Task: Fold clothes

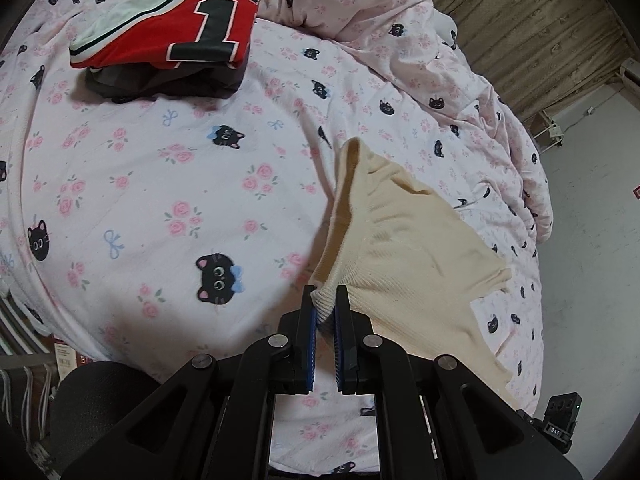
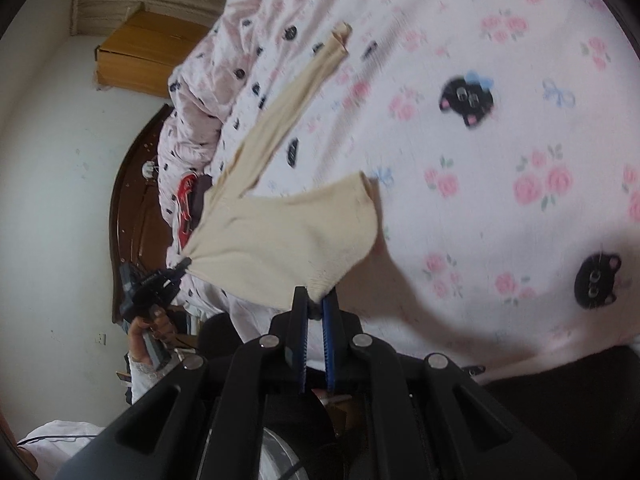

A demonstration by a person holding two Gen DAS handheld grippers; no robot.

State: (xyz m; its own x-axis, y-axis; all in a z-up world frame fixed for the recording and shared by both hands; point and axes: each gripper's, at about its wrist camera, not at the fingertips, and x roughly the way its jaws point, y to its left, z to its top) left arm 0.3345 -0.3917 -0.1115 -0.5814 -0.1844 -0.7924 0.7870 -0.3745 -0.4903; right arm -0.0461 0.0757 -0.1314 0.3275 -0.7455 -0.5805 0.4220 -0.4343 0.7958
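Clenched on a ribbed corner of the cream knit garment (image 1: 400, 240): left tool (image 1: 325, 300), blue pads pinching the fabric right at the tips. Clenched likewise on another corner of the same garment: right tool (image 2: 318, 300), cloth bunched between its black and blue fingers (image 2: 329, 320). Stretched between the two tools, lifted off the pink bed sheet printed with roses and black cat faces (image 1: 160, 184), sagging in the middle. Seen from the right wrist: the long axis from the near tool leftward to the far tool, the cloth narrowing there to a pinched point; one long sleeve (image 2: 292, 96) trailing up and away over the sheet, cuff farthest off. Seen from the left wrist: broad panel spreading right of the tips, a folded edge rising away toward the middle of the bed. Farther off, well apart from the garment: red folded jersey with a black numeral one (image 1: 172, 28), stacked on a dark folded garment (image 1: 160, 82). Beyond, a rumpled quilt in the same print (image 1: 440, 60).
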